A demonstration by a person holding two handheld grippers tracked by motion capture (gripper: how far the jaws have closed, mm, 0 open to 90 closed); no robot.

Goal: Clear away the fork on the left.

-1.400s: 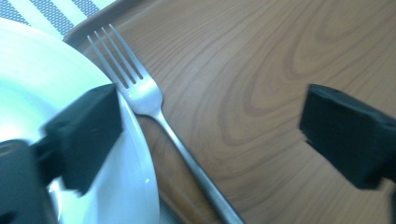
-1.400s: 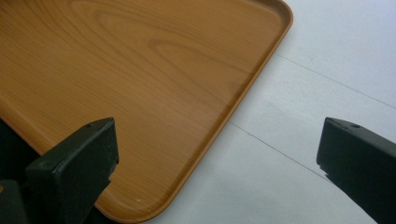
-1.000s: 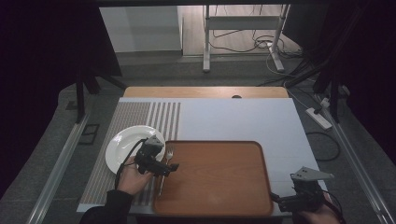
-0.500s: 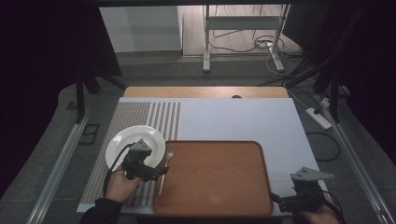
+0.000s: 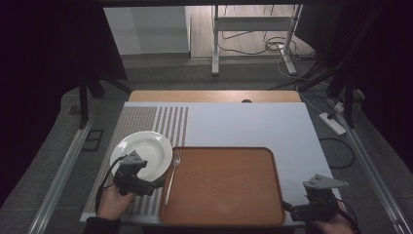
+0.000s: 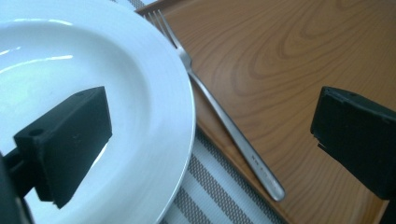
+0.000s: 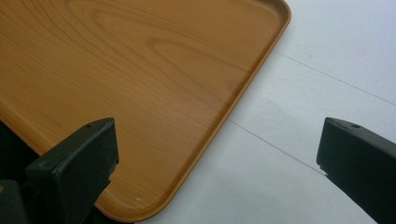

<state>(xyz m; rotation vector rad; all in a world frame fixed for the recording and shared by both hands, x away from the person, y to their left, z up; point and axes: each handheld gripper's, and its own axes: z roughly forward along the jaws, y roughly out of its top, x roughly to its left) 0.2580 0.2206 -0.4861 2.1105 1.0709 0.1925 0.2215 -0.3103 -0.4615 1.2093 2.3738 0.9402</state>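
Observation:
A white plate (image 5: 141,152) sits on the striped left part of the table mat. Just right of it, a silver fork (image 5: 171,176) lies along the left rim of a wooden tray (image 5: 229,187), tines pointing away from me. My left gripper (image 5: 155,185) hovers open at the plate's near edge, jaws aimed at the fork. In the left gripper view one jaw hangs over the plate (image 6: 116,60), the other over the tray (image 6: 289,65), and the fork (image 6: 224,121) lies between them, untouched. My right gripper (image 5: 288,208) stands open at the tray's near right corner (image 7: 140,79), holding nothing.
The white mat (image 5: 243,124) has grey stripes (image 5: 168,122) on its left part and bare room behind and right of the tray. A wooden strip (image 5: 214,96) edges the table's far side. Cables and a stand's legs lie on the floor beyond.
My left gripper has drawn back to the left, from over the tray's left edge toward the plate's near side. The fork stays on the tray's rim. The right gripper has not moved.

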